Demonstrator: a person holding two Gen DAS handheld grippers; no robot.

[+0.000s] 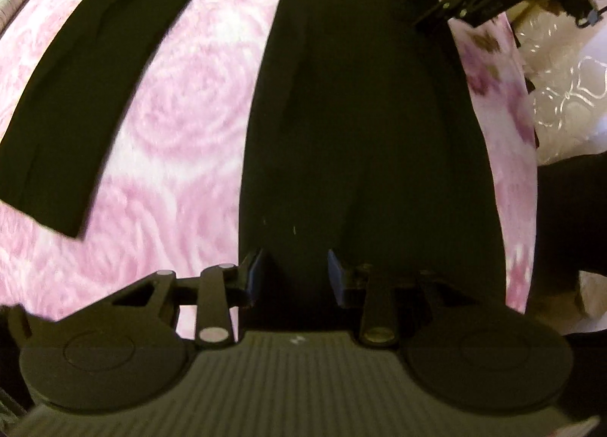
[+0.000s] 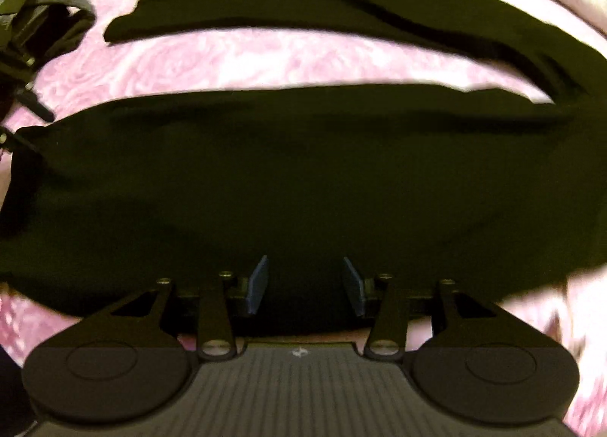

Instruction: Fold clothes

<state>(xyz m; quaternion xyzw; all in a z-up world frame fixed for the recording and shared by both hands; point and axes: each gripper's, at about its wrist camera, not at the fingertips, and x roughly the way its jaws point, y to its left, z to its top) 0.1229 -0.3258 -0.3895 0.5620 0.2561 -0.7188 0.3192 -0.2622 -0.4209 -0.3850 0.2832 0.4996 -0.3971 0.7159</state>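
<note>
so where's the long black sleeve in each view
Left wrist view: the sleeve runs diagonally down the left side, apart from the black top.
Right wrist view: the sleeve lies as a band across the upper part, above the top's body.
Shared landmark: the pink rose-patterned bedspread shows between sleeve and body in both.

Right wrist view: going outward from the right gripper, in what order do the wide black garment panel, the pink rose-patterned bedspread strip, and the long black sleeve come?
1. Wide black garment panel, directly under and ahead of the right gripper, whose jaws stand open.
2. Pink rose-patterned bedspread strip, just beyond the panel's far edge.
3. Long black sleeve, farthest, stretched across the top.
</note>
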